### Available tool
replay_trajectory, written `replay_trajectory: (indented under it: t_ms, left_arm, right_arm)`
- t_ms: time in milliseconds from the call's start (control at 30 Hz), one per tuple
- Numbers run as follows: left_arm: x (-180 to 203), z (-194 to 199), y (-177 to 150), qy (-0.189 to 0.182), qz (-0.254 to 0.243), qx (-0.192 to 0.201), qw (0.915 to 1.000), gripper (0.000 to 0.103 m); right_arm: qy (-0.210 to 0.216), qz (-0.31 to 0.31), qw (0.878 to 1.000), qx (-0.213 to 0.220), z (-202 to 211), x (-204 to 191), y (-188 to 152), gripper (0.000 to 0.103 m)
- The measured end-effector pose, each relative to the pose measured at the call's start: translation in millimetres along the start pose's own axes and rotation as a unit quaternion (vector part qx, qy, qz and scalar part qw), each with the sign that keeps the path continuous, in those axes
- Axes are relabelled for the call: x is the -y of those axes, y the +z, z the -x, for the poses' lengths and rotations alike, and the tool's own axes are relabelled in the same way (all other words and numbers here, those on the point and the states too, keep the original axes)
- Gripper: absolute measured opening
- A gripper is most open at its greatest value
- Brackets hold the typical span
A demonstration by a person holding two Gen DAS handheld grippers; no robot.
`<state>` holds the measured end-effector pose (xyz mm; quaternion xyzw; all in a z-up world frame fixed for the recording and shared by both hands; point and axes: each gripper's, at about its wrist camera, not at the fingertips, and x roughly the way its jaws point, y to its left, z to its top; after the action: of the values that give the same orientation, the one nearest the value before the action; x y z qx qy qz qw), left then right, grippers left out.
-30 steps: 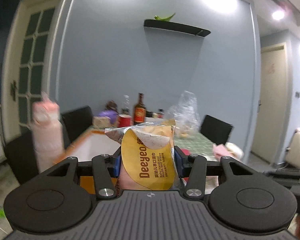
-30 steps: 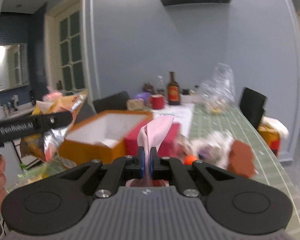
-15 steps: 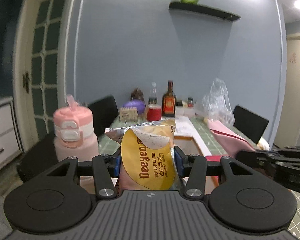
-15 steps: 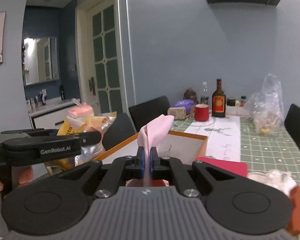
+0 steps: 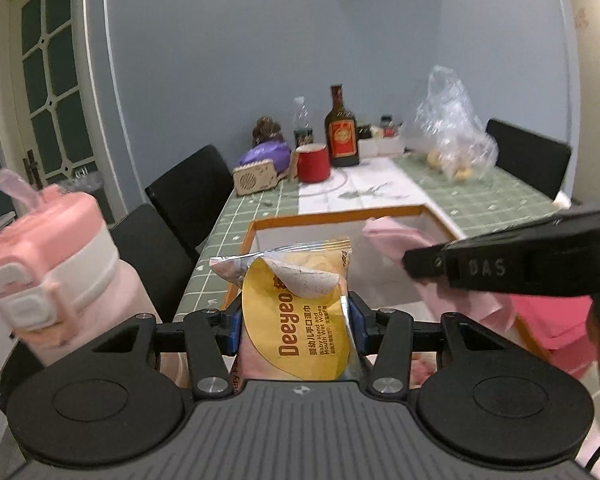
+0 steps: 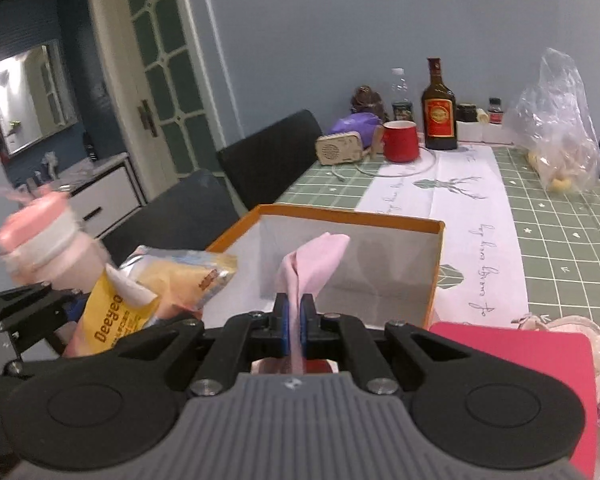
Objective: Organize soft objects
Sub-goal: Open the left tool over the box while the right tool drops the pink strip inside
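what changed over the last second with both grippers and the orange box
Both grippers swung toward the orange box, which now fills more of each view. The right gripper has come into the left wrist view, carrying the pink cloth over the box. Nothing was grasped or released: the left gripper still clamps the wet wipes pack.

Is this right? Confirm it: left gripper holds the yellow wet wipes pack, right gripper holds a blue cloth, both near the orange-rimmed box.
One error: the cloth in the right gripper is pink, not blue, as the right wrist view shows. The left gripper does hold the wet wipes pack, near the orange-rimmed box.
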<state>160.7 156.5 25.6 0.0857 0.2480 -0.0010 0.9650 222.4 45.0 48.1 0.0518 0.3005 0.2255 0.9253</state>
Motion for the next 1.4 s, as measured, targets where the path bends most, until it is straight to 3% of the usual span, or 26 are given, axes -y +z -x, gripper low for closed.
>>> replay_trajectory:
  t_ms: [233, 333, 400, 433, 800, 1033, 1100, 1167, 1300, 1400]
  left_arm:
    - [-3.6, -11.9, -7.0, 0.009, -0.004, 0.008, 0.9999, 0.06]
    - [-2.9, -8.7, -7.7, 0.014, -0.008, 0.014, 0.9998, 0.07]
    - [-4.3, -6.3, -10.8, 0.013, -0.005, 0.036, 0.9993, 0.085]
    - [-4.0, -5.9, -12.2, 0.021, -0.005, 0.042, 0.9989, 0.087]
    - [2.4, -15.3, -18.9, 0.043, -0.016, 0.025, 0.9986, 0.086]
    - [-5.4, -11.7, -17.3, 0.022, 0.004, 0.025, 0.9994, 0.086]
    - [-9.1, -9.1, -16.8, 0.011, 0.013, 0.029, 0.9994, 0.086]
    - [-10.5, -7.6, -17.0, 0.009, 0.016, 0.032, 0.9993, 0.086]
    - [-9.8, -5.9, -17.6, 0.012, 0.015, 0.039, 0.999, 0.086]
    - [-9.8, -5.3, -17.7, 0.01, 0.017, 0.041, 0.999, 0.086]
  right_arm:
    - [-0.024, 0.03, 0.999, -0.006, -24.9, -1.4, 11.2, 0.003]
    - [-0.023, 0.03, 0.999, -0.003, -32.9, 0.8, 12.1, 0.003]
    - [-0.027, 0.03, 0.999, -0.007, -39.5, 0.9, 10.8, 0.003]
    - [-0.026, 0.033, 0.999, -0.018, -42.8, 0.7, 10.3, 0.003]
    - [-0.017, 0.042, 0.998, -0.037, -48.2, -0.8, 7.8, 0.003]
    - [-0.021, 0.045, 0.998, -0.033, -48.1, -2.5, 8.0, 0.008]
    - [-0.02, 0.044, 0.998, -0.032, -47.2, -2.5, 7.4, 0.014]
    - [-0.019, 0.047, 0.998, -0.03, -46.1, -3.8, 7.4, 0.036]
    - [-0.023, 0.052, 0.998, -0.027, -45.3, -5.3, 7.4, 0.043]
    - [-0.025, 0.044, 0.998, -0.021, -43.7, -2.8, 8.9, 0.06]
